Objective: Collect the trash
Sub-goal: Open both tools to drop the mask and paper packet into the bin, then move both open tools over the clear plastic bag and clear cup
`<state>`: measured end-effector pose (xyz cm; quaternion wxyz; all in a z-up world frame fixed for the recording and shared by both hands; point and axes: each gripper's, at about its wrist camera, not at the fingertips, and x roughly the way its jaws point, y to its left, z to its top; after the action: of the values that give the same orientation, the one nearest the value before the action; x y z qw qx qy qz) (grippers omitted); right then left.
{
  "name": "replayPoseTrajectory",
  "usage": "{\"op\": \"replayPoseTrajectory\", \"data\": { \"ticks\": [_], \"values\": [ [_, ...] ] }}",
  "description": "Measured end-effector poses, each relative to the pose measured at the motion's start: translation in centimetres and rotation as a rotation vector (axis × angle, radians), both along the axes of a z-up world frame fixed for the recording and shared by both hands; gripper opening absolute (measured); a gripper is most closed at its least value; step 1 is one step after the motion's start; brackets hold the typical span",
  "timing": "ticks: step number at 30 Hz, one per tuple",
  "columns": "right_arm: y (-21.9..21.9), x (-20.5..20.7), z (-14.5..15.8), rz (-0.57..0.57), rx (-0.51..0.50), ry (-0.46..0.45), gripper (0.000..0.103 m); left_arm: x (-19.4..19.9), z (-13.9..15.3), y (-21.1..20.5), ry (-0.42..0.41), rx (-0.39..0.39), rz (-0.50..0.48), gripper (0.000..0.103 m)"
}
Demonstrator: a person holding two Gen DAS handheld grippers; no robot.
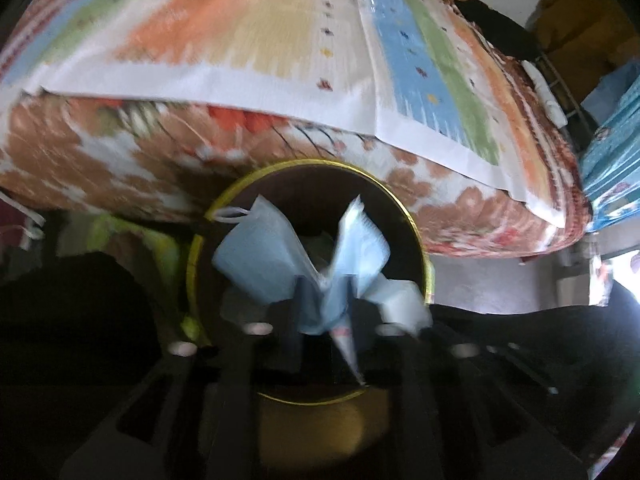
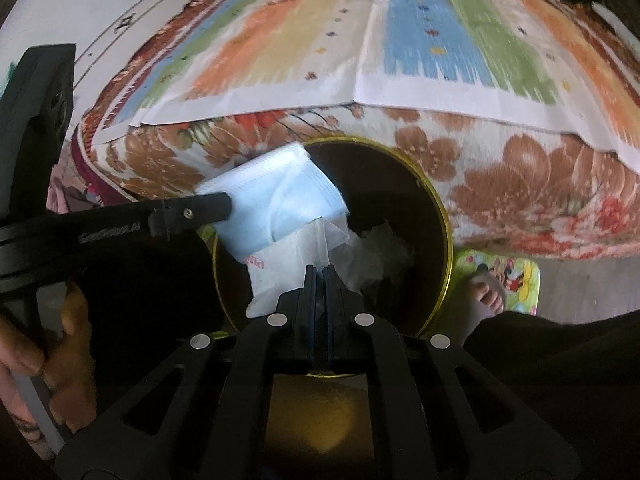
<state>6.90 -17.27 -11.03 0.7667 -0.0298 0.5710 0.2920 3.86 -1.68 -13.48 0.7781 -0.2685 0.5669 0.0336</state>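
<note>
Clamping a white wrapper (image 2: pixel 288 268), the right hand-held gripper (image 2: pixel 320 276) (fully closed)

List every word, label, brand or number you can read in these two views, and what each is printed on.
Embossed lettering on the left gripper arm: too blurred to read.
Red print on the white wrapper held by the right gripper: partly hidden, unreadable.
Face mask, gold-rimmed bin, bed mats: no text visible.

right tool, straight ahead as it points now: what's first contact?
Probably the crumpled white tissue inside the round gold-rimmed bin. The right tool, shut on a white paper packet, aims into the bin's mouth; depth is unclear.
</note>
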Motion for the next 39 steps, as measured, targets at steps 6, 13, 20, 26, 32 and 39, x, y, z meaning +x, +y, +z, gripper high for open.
{"op": "replayPoseTrajectory", "data": {
  "ticks": [6, 13, 20, 26, 32, 39],
  "values": [
    [0.0, -0.1, 0.6, 0.001, 0.013, -0.032, 0.034, -0.3, 1.0, 0.6, -0.027, 0.035, 0.03, 0.04],
    [-0.3, 0.3, 1.6, -0.005, 0.06, -0.042, 0.035, -0.1, 3.0, 1.1, -0.089, 0.081, 0.039, 0.042],
    [-0.3, 1.4, 2.9, -0.008, 0.124, -0.049, 0.037, 0.6, 8.7, 2.4, -0.243, 0.255, 0.038, 0.06],
    [0.3, 3.3, 6.9, -0.017, 0.117, -0.272, 0.037, 2.4, 11.1, 3.8, -0.286, 0.304, 0.043, 0.063],
    [0.8, 6.7, 8.4, -0.035, 0.172, -0.295, 0.037, 4.3, 13.5, 5.3, -0.341, 0.389, 0.07, 0.072],
    [2.0, 8.8, 9.4, -0.039, 0.173, -0.325, 0.044, 6.7, 14.0, 6.9, -0.329, 0.353, 0.072, 0.077]
  ]
}}
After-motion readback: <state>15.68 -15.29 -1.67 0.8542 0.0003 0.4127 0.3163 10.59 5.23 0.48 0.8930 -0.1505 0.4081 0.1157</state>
